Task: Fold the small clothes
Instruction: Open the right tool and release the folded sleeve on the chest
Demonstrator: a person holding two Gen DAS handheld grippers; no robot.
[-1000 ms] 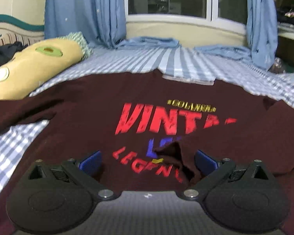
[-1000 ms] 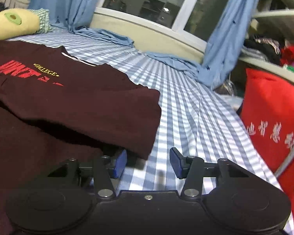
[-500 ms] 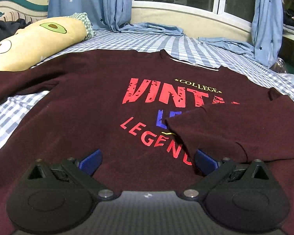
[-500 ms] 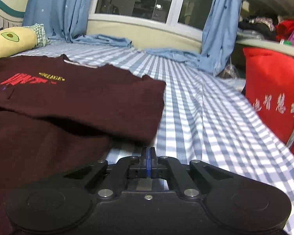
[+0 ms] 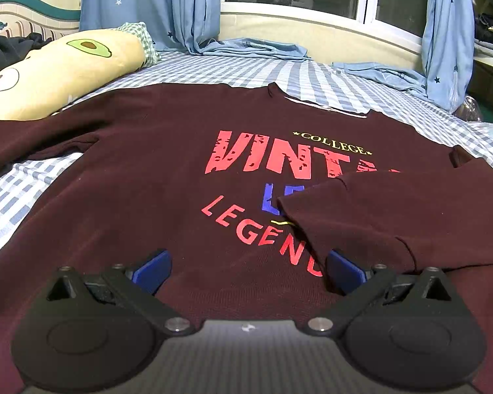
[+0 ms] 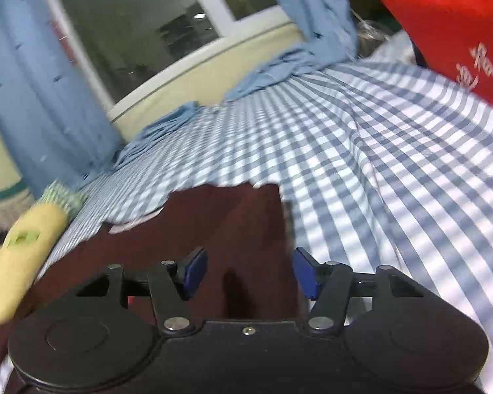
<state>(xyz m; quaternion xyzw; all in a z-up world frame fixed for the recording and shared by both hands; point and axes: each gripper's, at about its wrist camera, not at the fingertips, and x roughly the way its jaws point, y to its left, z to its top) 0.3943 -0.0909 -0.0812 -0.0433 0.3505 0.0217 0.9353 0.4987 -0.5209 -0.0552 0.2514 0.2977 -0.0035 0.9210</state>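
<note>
Left wrist view — left gripper (image 5: pixel 248 274) spread above maroon shirt (image 5: pixel 141 170), holding nothing.

We see the sleeve (image 5: pixel 394 216) at 3 o'clock hiding the print's (image 5: pixel 279 177) right end; the right wrist view is motion-blurred, the pillow (image 6: pixel 23 262) cut off at 9.

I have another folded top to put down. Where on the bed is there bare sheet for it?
Bare checked sheet runs between the maroon shirt and the red bag, and a strip lies between the shirt's collar and the curtains. The avocado pillow crowds the other side.
</note>
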